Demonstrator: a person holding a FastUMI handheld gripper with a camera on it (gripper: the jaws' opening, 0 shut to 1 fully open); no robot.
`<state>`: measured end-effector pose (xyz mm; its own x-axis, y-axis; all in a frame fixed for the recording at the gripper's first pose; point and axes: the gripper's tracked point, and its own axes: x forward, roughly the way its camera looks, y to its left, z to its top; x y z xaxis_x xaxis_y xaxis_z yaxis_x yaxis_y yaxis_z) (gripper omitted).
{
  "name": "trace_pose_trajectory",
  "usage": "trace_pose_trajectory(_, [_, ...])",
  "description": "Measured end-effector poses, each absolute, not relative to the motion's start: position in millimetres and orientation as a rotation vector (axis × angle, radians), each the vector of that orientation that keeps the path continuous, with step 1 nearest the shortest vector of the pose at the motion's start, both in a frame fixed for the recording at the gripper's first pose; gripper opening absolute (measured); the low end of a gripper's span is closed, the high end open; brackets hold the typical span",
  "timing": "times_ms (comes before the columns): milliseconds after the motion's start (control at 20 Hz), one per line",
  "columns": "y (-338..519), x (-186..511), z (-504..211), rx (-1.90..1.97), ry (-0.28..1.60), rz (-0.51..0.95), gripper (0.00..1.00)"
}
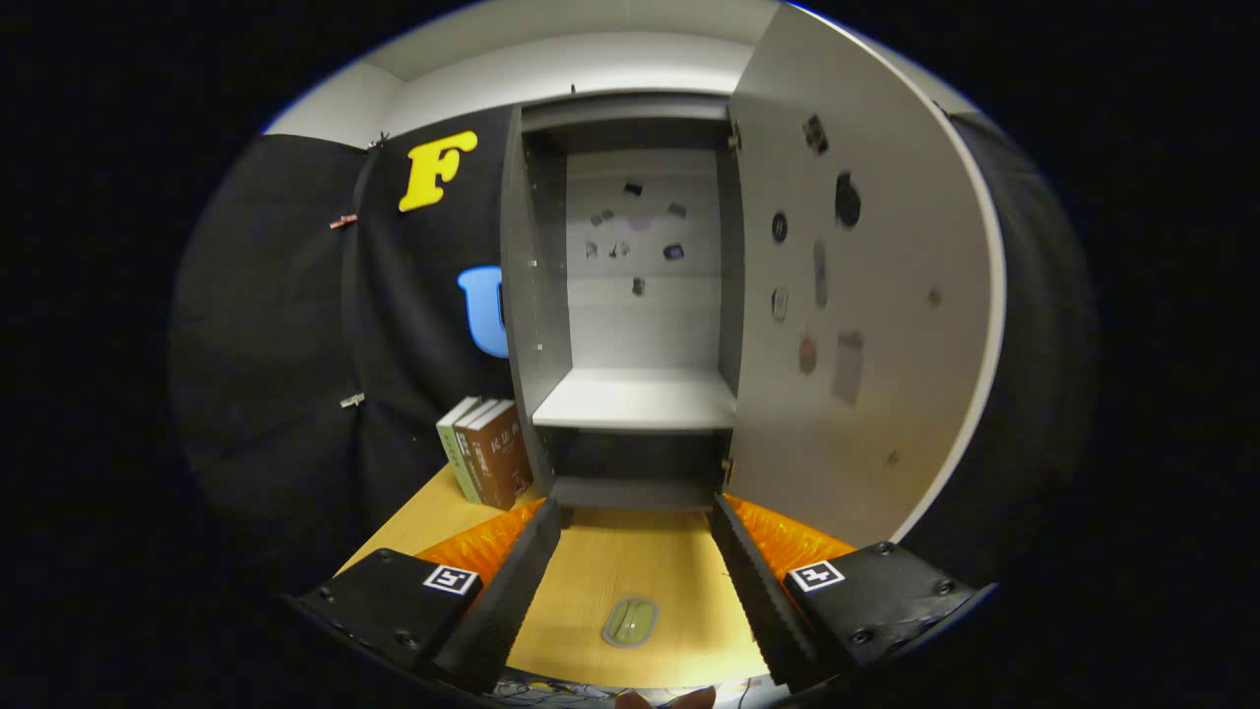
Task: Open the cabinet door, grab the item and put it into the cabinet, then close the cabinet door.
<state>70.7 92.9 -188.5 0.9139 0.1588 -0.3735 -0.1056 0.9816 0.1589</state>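
**Cabinet open, gripper spread over the small item on the table**

Gripper (636,520) fingers are wide apart, nothing between the pads; ribbed inner faces, square marker tags on the blocks behind them. Their lower ends are cut off at the bottom. Between the fingers, on the wooden table (630,566), lies the item (630,621): small, flat, rounded-rectangle, pale greenish-grey, smooth. Hard to say what it is.

Just beyond the fingertips stands the cabinet (536,295), tall, matte grey-white panels. Its door (886,295) is swung fully open to the right, curved by the lens, with small stickers or magnets on its inner face, too blurred to identify. Similar specks on the back panel. One pale shelf (638,399) inside, bare; the compartment under it is dark, contents not readable.

Left of the cabinet, books (485,453) stand upright against its side, one green spine, the others brown; partly hidden by the cabinet wall.
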Motion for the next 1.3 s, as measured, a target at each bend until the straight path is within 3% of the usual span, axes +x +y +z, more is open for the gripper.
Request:
trace_pose_trajectory(450, [126.3, 92.2, -391.5, 0.098, 0.756, 0.161, 0.99])
trace_pose_trajectory(800, [132.4, 103.4, -497.1, 0.119, 0.956, 0.112, 0.97])
trace_pose_trajectory(1100, [140.3, 103.9, -558.7, 0.143, 1.055, 0.051, 0.79])
trace_pose_trajectory(1200, [137.9, 105.7, -568.1, 0.119, 1.054, 0.025, 0.61])
trace_pose_trajectory(1250, [138.2, 111.8, -569.5, 0.127, 1.034, 0.018, 0.47])
trace_pose_trajectory(1300, [135.7, 110.9, -563.3, 0.139, 1.017, -0.004, 0.47])
